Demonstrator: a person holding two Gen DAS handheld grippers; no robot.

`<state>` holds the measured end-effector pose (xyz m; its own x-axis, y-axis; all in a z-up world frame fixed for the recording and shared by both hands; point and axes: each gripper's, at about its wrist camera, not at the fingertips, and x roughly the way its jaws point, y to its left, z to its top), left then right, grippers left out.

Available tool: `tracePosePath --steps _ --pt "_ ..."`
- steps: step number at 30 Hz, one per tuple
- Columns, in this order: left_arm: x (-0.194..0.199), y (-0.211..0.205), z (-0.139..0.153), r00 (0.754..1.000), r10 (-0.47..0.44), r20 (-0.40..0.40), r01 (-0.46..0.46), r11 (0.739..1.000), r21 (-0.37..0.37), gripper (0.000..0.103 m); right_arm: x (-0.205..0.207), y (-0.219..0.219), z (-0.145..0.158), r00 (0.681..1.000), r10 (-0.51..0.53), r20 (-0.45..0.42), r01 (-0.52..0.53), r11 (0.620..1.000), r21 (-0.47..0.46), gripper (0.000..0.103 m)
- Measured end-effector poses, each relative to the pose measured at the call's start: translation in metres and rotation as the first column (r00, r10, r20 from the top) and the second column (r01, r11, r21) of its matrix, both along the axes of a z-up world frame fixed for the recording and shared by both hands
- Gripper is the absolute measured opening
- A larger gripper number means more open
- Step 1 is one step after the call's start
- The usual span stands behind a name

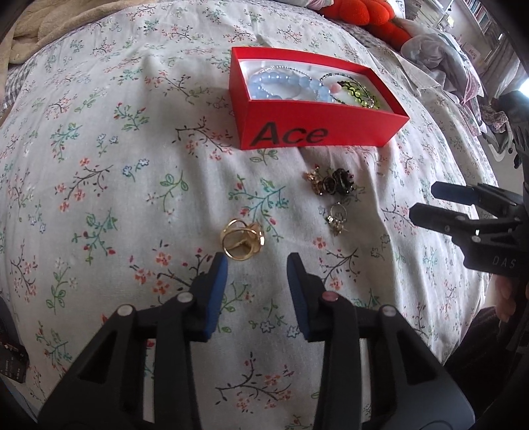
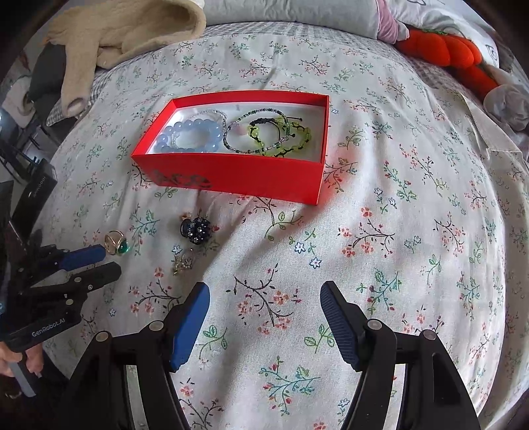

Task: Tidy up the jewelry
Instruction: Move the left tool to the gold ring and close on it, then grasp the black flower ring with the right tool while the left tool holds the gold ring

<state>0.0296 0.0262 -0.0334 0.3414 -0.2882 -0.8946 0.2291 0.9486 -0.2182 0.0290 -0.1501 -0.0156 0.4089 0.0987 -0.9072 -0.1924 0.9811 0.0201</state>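
Observation:
A red box [image 1: 297, 127] [image 2: 231, 173] marked "Ace" lies on the floral bedsheet and holds a blue bead bracelet [image 1: 281, 87] [image 2: 190, 135] and green and dark bracelets [image 2: 281, 135]. A gold ring [image 1: 242, 244] with a green stone [image 2: 116, 244] lies just ahead of my open, empty left gripper [image 1: 257, 261], near its left finger. A dark studded ring [image 1: 337, 182] [image 2: 195, 229] and a small silver ring [image 1: 336, 216] [image 2: 182, 262] lie between box and grippers. My right gripper [image 2: 264, 291] is open and empty above bare sheet.
The floral bedsheet [image 2: 396, 231] covers the bed. A beige plush blanket [image 2: 115, 36] lies at the far left, an orange plush toy [image 2: 446, 56] [image 1: 363, 13] and crumpled clothes at the far right. The bed edge falls away on the right in the left wrist view.

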Motion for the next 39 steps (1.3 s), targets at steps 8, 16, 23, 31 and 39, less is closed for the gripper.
tracePosePath --steps 8,16,23,31,39 --pt "0.007 -0.002 -0.005 1.000 0.021 0.005 -0.021 1.000 0.011 0.035 0.000 -0.002 -0.001 1.000 -0.006 -0.002 0.006 1.000 0.001 0.071" --pt "0.012 -0.005 -0.007 1.000 0.019 0.020 -0.020 0.999 0.040 0.028 0.000 -0.002 -0.001 1.000 -0.005 -0.002 0.005 1.000 0.001 0.071" --pt "0.010 -0.004 0.005 0.998 0.002 0.057 -0.006 0.997 0.082 0.028 0.002 0.001 -0.001 1.000 -0.001 -0.001 0.001 1.000 -0.001 0.071" --pt "0.010 0.014 0.013 0.997 0.062 0.036 -0.065 0.995 0.079 0.028 0.007 0.011 -0.003 1.000 0.001 -0.003 -0.001 1.000 0.005 0.071" --pt "0.008 0.027 0.017 0.996 0.089 0.031 -0.091 0.994 0.067 0.028 0.014 0.029 -0.005 1.000 0.019 0.017 -0.020 0.999 0.039 0.071"
